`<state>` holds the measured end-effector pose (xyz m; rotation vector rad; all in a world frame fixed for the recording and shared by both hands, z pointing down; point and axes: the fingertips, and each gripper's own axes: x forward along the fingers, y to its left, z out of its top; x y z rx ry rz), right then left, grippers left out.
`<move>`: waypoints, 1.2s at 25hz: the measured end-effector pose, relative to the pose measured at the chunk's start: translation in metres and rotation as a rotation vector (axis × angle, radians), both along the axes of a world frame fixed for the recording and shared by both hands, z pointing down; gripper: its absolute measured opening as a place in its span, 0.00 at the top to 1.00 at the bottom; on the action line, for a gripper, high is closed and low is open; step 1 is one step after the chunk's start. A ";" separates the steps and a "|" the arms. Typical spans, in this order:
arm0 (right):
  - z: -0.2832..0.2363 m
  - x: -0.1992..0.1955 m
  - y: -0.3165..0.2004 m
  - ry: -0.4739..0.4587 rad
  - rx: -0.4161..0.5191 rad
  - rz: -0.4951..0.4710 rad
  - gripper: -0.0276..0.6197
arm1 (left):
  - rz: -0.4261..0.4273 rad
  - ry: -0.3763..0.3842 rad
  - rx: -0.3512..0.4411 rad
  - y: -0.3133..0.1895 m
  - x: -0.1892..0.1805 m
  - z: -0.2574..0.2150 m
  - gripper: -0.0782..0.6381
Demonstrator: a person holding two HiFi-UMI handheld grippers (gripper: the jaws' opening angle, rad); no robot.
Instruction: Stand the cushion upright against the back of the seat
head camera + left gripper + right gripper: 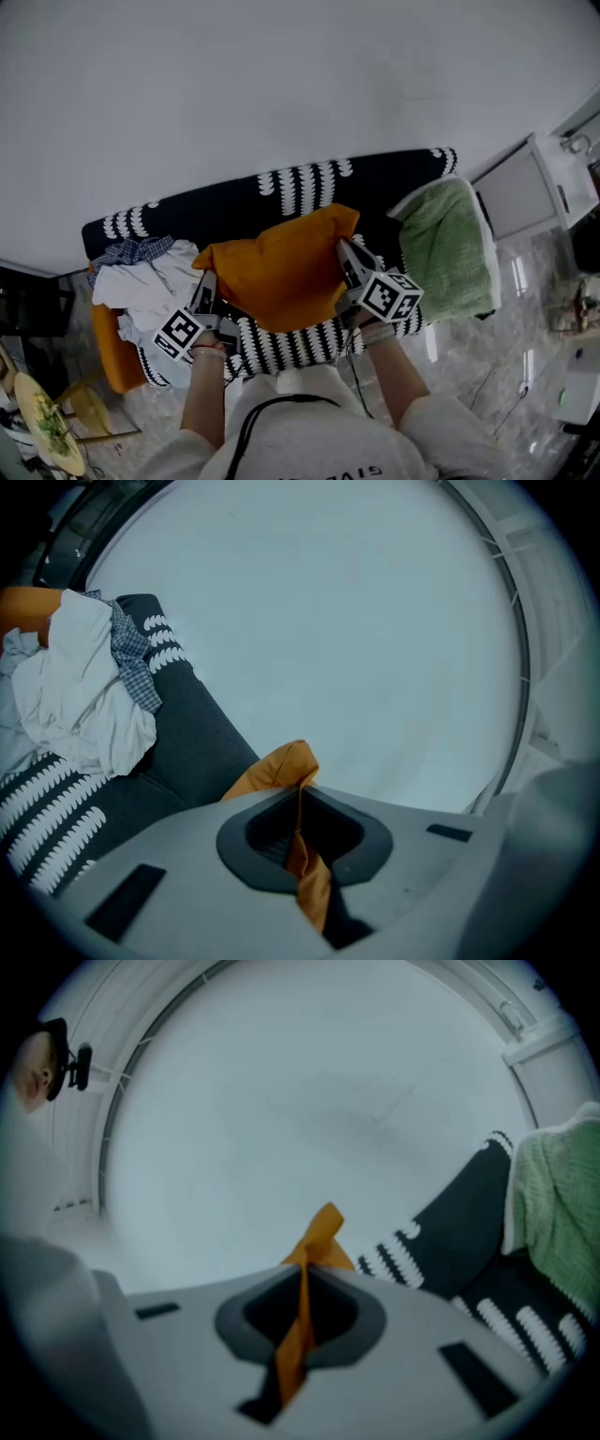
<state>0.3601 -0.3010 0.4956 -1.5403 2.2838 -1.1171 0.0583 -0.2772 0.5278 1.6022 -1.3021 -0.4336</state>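
- The head view looks steeply down from above the person (309, 422). The sofa (375, 183) is at mid-frame and the wall (281, 84) fills the top.
- The left gripper view sits close behind its jaws and faces the wall, with clothes (66, 686) at the left edge.
- The right gripper view is equally close, with a green blanket (562, 1204) at the right edge.
- All three views share the cushion (281, 267), sofa and wall.

We find the head view dim and flat: the wall (281, 84) reads as an even grey, with only faint shade beneath the cushion (281, 272) on the sofa (394, 183). Glare streaks the glossy floor (469, 347) past the sofa's right edge. Both gripper views are round fisheye pictures with black corners and lines bowed at the rim. Close to each lens, the left claw (302, 803) and right claw (302, 1288) look grey and out of focus. The right gripper view is slightly smeared.
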 end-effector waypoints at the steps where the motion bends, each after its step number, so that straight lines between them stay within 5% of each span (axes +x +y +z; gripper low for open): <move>1: -0.003 0.001 -0.006 0.002 0.007 -0.001 0.92 | -0.008 0.000 -0.003 -0.004 0.001 0.000 0.84; 15: -0.061 0.011 -0.052 0.019 0.157 -0.011 0.92 | -0.015 0.056 0.078 -0.047 0.025 -0.009 0.84; 23: -0.073 0.007 -0.056 0.117 0.227 -0.056 0.92 | 0.017 0.018 0.038 -0.047 0.033 0.018 0.84; 26: -0.054 0.001 -0.054 0.141 0.209 -0.067 0.92 | -0.032 0.031 0.000 -0.043 0.018 0.043 0.84; 30: -0.052 -0.023 -0.050 0.153 0.239 -0.102 0.92 | 0.004 -0.172 0.016 -0.029 -0.005 0.053 0.84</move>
